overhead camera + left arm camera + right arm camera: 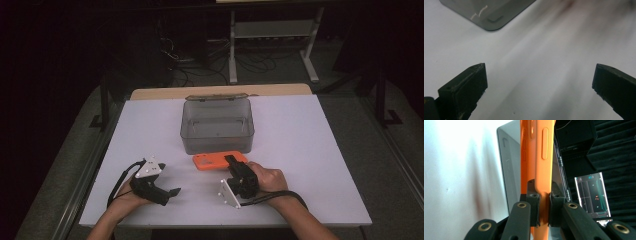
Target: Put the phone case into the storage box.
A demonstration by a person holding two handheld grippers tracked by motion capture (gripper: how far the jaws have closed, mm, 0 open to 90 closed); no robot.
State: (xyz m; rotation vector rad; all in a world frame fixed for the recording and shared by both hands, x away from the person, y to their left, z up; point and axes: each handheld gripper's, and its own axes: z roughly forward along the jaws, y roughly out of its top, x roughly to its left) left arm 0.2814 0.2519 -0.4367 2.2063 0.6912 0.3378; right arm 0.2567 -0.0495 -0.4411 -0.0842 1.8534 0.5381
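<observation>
An orange phone [212,161] in a case lies level just in front of a grey see-through box [217,142] at mid-table. My right gripper [232,161] is turned on its side and shut on the phone's near end. In the right gripper view its pads clamp the phone's thin edge [541,152], with the box [509,170] behind. Whether the phone rests on the table or hangs just above it I cannot tell. My left gripper [172,192] sits near the front left, open with nothing in it. Its jaws stand wide [539,82] over bare table, a corner of the box [486,12] ahead.
The white table top [310,150] has free room left and right of the box. The box has an open hinged lid [216,97] at its far side. Beyond the table stand a white metal frame [272,30] and floor cables [195,70]. A lit screen [591,195] glows in the dark.
</observation>
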